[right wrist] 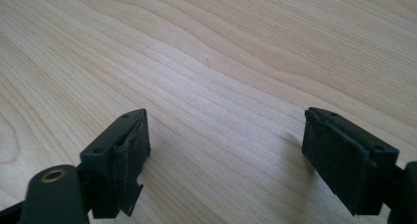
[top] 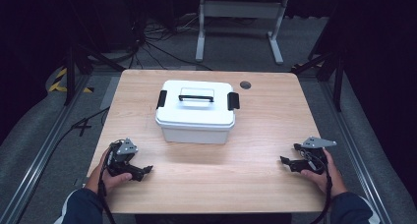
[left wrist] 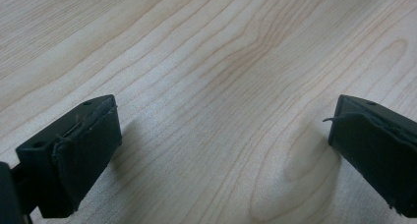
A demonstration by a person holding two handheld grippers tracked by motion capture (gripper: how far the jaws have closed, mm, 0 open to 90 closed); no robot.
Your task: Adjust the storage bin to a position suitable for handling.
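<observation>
Two wide-open black tongs, left [top: 142,171] and right [top: 289,155], padded jaws over grained pale wood table [top: 255,121], white lidded plastic box [top: 195,111] between.

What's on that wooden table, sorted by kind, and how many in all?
White lidded box: 1
Black side latches on it: 2
Hand-held tools, left tool and right tool, both open: 2
Total: 5

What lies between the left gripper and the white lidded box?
Only bare wooden tabletop separates the left gripper from the white lidded box, as the high view shows.
</observation>
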